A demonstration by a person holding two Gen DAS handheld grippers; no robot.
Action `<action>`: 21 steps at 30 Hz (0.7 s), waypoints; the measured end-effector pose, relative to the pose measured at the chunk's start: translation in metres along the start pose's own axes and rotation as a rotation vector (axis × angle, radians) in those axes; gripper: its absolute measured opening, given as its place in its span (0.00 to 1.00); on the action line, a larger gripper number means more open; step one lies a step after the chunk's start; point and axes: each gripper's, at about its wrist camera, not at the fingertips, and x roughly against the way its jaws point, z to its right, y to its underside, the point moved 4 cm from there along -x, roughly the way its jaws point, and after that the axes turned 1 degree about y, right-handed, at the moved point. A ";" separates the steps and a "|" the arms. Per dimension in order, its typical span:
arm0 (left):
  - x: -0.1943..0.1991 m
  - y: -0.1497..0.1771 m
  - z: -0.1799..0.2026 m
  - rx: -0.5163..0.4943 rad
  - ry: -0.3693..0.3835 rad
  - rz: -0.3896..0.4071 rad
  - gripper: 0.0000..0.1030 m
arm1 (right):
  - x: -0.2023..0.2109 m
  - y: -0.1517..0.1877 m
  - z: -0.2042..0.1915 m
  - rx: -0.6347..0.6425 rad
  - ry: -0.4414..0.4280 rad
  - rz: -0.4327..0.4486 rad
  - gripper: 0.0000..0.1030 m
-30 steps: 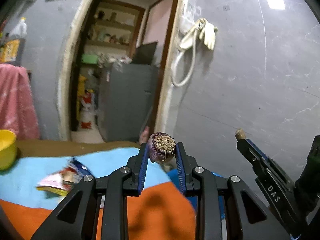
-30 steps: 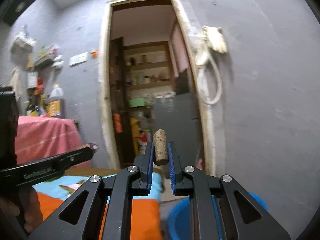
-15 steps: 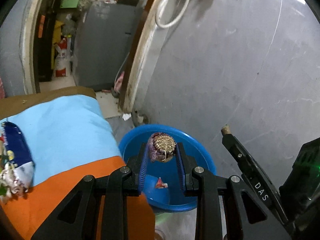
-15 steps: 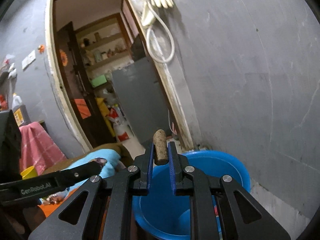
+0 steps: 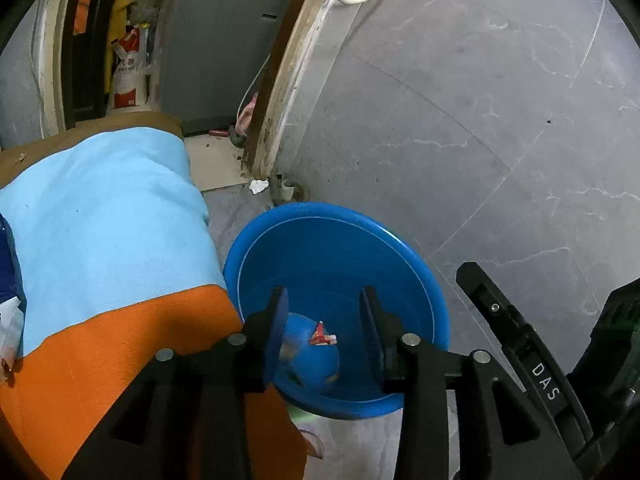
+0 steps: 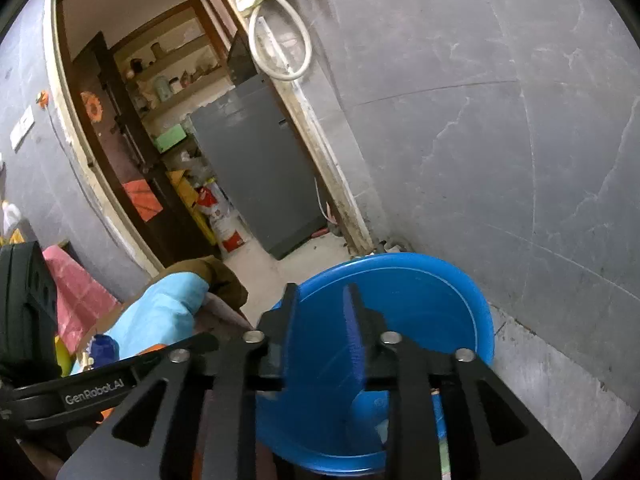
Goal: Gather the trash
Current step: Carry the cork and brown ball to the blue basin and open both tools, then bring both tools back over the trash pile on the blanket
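Observation:
A blue plastic basin [image 5: 320,210] stands on the floor beside the table, right under both grippers. My left gripper [image 5: 324,300] hangs over it, its jaws opening with nothing between them. A red and white wrapper [image 5: 322,336] lies in the basin's bottom, and a blurred brown-purple lump [image 5: 286,350] shows next to my left finger. In the right wrist view my right gripper [image 6: 320,292] is over the same basin [image 6: 400,258], its jaws opening and empty. The brown cork-like piece is not visible.
A table under a light blue and orange cloth [image 5: 100,220] borders the basin on the left, with snack packets [image 5: 8,280] at its edge. A grey wall [image 5: 480,120] rises behind. A doorway with a grey cabinet [image 5: 224,40] lies beyond. A white scrap [image 5: 258,186] is on the floor.
Both grippers have tilted down over the basin. Their jaws have parted: the round purple-brown piece has left the left jaws and the cork-like piece has left the right jaws.

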 end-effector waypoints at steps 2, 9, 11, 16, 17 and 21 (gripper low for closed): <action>0.002 -0.001 0.000 0.002 0.003 0.008 0.35 | 0.002 -0.001 0.002 -0.006 0.003 0.004 0.27; 0.024 0.000 -0.006 -0.011 -0.036 0.077 0.44 | 0.005 -0.003 -0.004 0.027 0.013 0.031 0.31; 0.033 -0.002 -0.010 -0.017 -0.054 0.101 0.45 | 0.008 -0.004 -0.007 0.045 0.018 0.048 0.35; 0.064 -0.002 -0.023 -0.030 -0.125 0.184 0.60 | 0.011 -0.005 -0.016 0.074 0.018 0.079 0.50; 0.072 -0.001 -0.026 -0.031 -0.141 0.206 0.62 | 0.011 -0.005 -0.019 0.082 0.018 0.083 0.51; 0.104 0.003 -0.040 -0.030 -0.213 0.313 0.84 | 0.016 -0.005 -0.032 0.115 0.001 0.121 0.72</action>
